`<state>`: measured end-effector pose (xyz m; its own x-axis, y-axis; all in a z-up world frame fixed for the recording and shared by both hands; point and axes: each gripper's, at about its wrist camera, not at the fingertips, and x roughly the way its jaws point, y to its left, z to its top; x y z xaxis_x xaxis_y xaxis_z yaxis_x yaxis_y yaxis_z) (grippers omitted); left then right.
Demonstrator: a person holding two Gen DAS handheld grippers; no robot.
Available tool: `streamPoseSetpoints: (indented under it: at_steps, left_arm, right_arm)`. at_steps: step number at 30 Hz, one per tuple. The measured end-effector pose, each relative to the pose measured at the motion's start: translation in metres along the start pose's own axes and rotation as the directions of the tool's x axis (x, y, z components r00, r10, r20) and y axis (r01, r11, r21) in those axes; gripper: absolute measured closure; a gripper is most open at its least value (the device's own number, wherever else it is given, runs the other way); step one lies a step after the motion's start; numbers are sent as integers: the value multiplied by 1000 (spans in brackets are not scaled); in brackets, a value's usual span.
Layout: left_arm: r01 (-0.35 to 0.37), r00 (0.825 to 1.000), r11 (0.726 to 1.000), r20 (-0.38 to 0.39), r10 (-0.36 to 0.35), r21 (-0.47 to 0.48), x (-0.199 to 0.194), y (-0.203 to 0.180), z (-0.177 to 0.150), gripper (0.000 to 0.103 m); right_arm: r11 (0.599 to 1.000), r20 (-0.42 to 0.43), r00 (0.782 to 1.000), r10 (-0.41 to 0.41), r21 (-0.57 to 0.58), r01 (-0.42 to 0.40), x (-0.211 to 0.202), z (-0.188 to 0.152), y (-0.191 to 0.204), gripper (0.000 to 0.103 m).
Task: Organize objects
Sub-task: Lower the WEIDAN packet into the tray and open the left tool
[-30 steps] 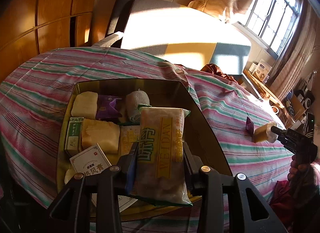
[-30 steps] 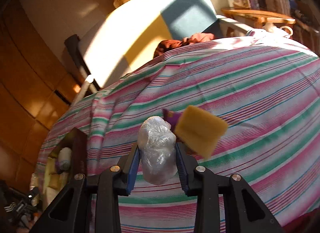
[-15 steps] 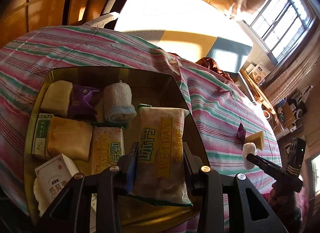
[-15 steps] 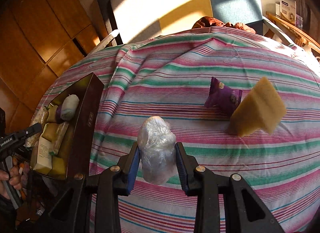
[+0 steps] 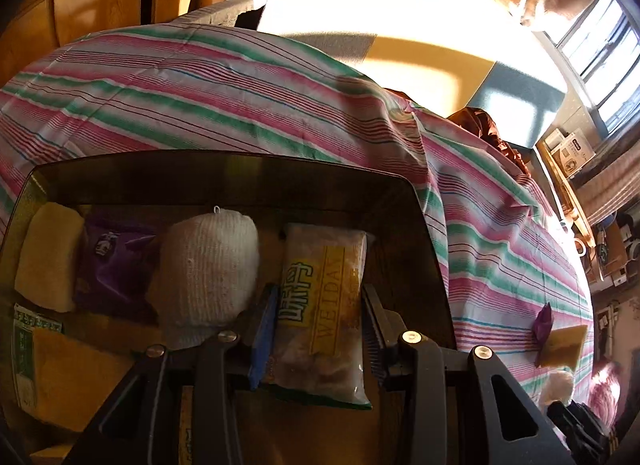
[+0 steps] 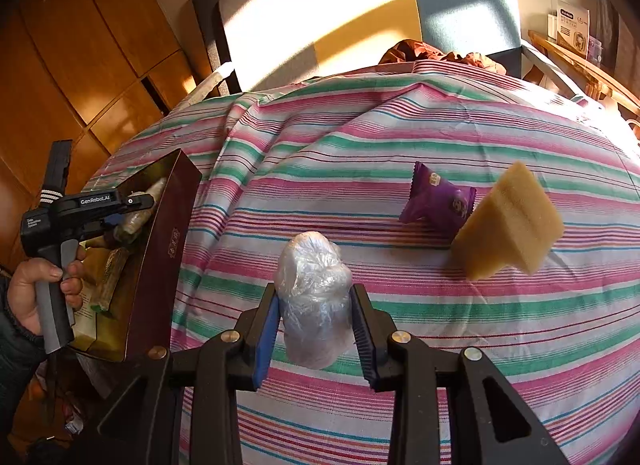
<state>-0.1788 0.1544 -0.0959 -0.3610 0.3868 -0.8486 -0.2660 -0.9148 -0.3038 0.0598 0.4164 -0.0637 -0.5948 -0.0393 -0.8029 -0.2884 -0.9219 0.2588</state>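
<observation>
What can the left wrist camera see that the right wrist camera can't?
Only the left wrist view shows the left claw shut on the WEIDAN snack packet over the box, beside the white gauze roll and a purple packet inside it. Only the right wrist view shows the right claw shut on the clear plastic-wrapped bundle, plus the person's left hand. Both show the striped cloth, the box, the yellow sponge and the purple candy wrapper on the cloth.
</observation>
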Motion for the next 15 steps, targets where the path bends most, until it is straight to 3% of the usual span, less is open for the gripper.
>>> streamPoseSetpoints:
  at_steps: [3,6,15]
  left_arm:
    - [-12,1000,1000,2,12,12,6,-1,2,55]
    - [-13,1000,999,26,12,29,-3,0,-1,55]
    - [-14,988,992,156,-5,125,-77,-2,-33,52]
  right_arm:
    - [1000,-4,1000,-5,1,5,1,0,-1,69]
    - [1000,-7,1000,-10,0,10,2,0,-1,69]
    - [1000,-18,1000,-21,-11,21,5,-2,5,69]
